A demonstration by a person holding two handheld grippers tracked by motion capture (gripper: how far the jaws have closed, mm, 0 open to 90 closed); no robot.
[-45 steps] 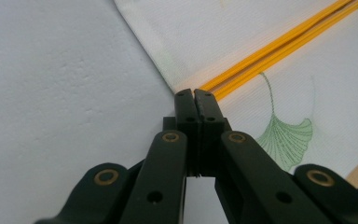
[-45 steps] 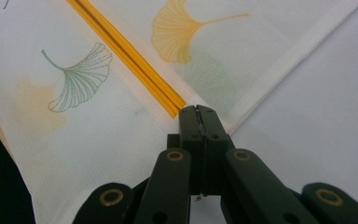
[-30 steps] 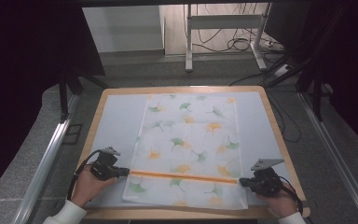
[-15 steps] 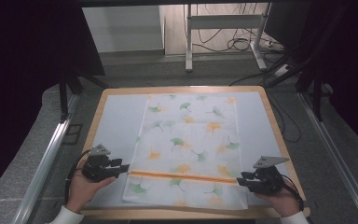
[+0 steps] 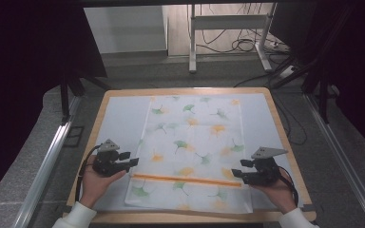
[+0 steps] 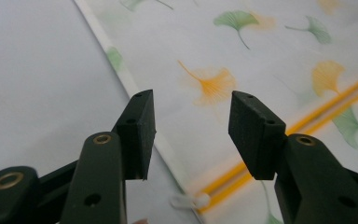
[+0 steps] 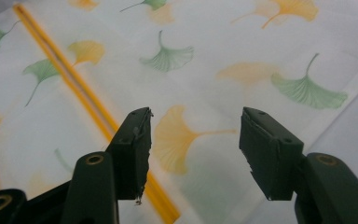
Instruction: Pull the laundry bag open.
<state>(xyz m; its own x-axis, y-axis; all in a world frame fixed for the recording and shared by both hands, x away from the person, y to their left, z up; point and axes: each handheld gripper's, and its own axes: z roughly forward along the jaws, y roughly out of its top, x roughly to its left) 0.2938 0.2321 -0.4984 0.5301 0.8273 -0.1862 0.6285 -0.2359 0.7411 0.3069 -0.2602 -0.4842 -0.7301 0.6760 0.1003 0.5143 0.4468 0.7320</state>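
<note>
A white cloth bag [image 5: 192, 137] printed with green and orange ginkgo leaves lies flat on the table. An orange zip stripe [image 5: 185, 179] runs across it near the front edge. My left gripper [image 5: 134, 160] hovers at the stripe's left end, over the bag's left hem [image 6: 130, 84], with a white zip pull [image 6: 186, 201] just below. My right gripper [image 5: 236, 170] hovers at the stripe's right end [image 7: 88, 102]. The jaws of both have just been opening. In the left gripper view [image 6: 191, 121] and the right gripper view [image 7: 196, 140] nothing lies between them.
The table [image 5: 119, 118] has a white cover and a wooden rim. Metal rails [image 5: 52, 156] run along its left side and another [image 5: 342, 156] along its right. A desk frame with cables [image 5: 228, 42] stands on the floor beyond the far edge.
Both grippers were shut at the ends of the orange stripe a second ago. They have opened, let go and lifted slightly off the bag, which lies as before.
</note>
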